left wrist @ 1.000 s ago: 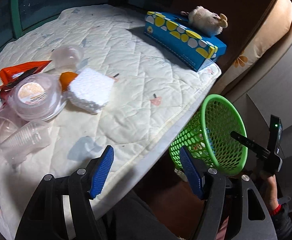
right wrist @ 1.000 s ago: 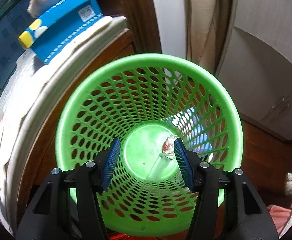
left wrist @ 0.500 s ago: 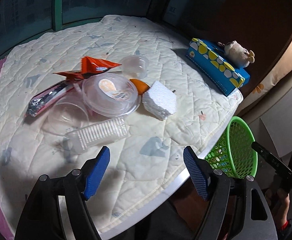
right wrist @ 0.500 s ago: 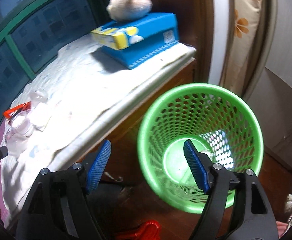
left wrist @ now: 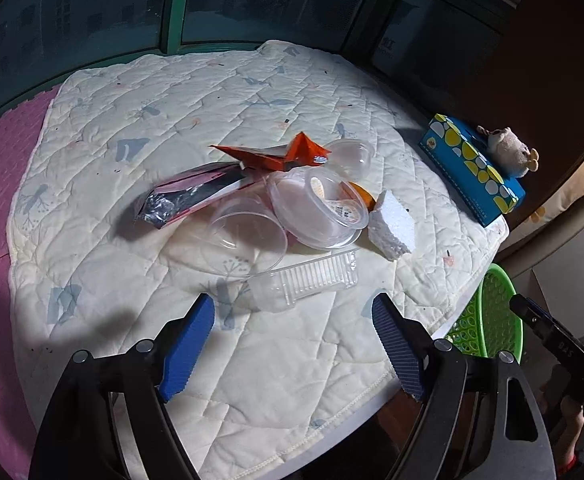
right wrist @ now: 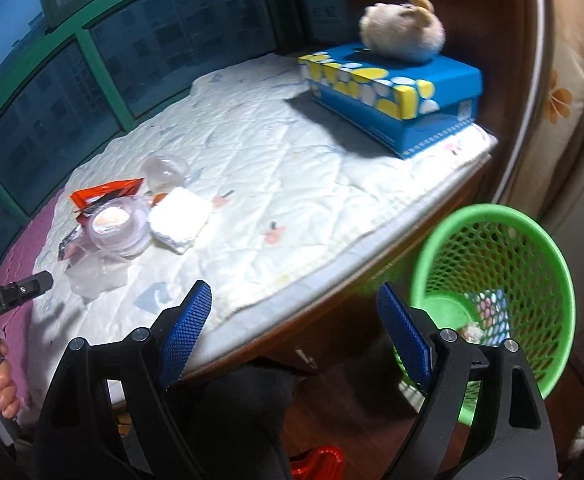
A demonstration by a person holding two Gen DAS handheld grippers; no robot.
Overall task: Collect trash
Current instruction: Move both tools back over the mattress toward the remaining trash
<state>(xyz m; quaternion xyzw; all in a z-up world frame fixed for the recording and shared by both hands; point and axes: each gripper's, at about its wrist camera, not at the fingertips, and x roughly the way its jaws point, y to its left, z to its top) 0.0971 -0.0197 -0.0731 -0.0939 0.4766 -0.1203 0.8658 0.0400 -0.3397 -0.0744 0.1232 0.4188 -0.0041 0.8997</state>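
The trash sits in a heap mid-quilt: a ridged clear plastic tray [left wrist: 308,282] nearest, a lidded tub [left wrist: 320,208], a foam block [left wrist: 392,226] and a foil wrapper [left wrist: 192,198]. The green basket [right wrist: 496,280] stands on the floor at the right. Left gripper [left wrist: 292,344] and right gripper [right wrist: 294,328] are both opening, fingers empty. The thin tray could crumple or slip out of a pinch, and nudge the tub.

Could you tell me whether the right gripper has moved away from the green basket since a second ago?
Yes. The right gripper, jaws opening and empty, was directly over the green basket; the basket now sits at the right of its view, so it has swung toward the quilted mat.
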